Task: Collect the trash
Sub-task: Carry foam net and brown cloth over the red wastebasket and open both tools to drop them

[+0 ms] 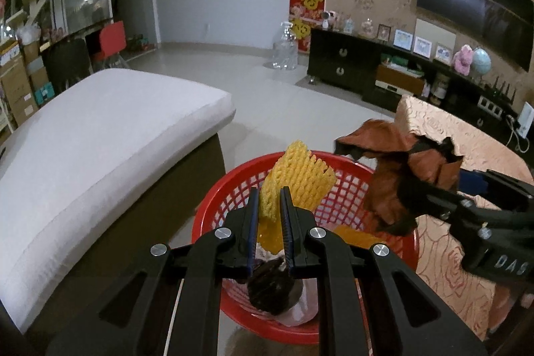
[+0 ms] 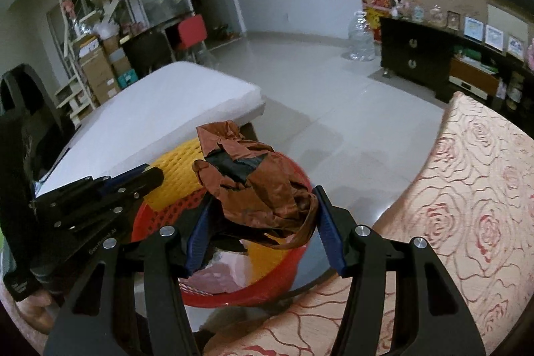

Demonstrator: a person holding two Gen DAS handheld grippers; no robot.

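A red mesh basket (image 1: pixel 348 189) stands on the floor below both grippers, with a dark lump (image 1: pixel 270 289) and a pale pink bag (image 1: pixel 300 312) inside. My left gripper (image 1: pixel 270 190) is shut on a yellow foam fruit net (image 1: pixel 300 175), which sticks up over the basket's opening. My right gripper (image 2: pixel 263 194) is shut on a crumpled brown plastic bag (image 2: pixel 263 189), held above the basket (image 2: pixel 293 259). In the left wrist view the right gripper (image 1: pixel 373 185) comes in from the right with the brown bag (image 1: pixel 383 189). The left gripper (image 2: pixel 147 180) and the yellow net (image 2: pixel 180 169) show at the left of the right wrist view.
A white cushioned seat (image 1: pixel 110 135) lies left of the basket. A rose-patterned cover (image 2: pixel 467 205) lies to its right. Beyond is tiled floor (image 1: pixel 277 109), a dark TV cabinet (image 1: pixel 340 62) and a clear water jug (image 1: pixel 285 50).
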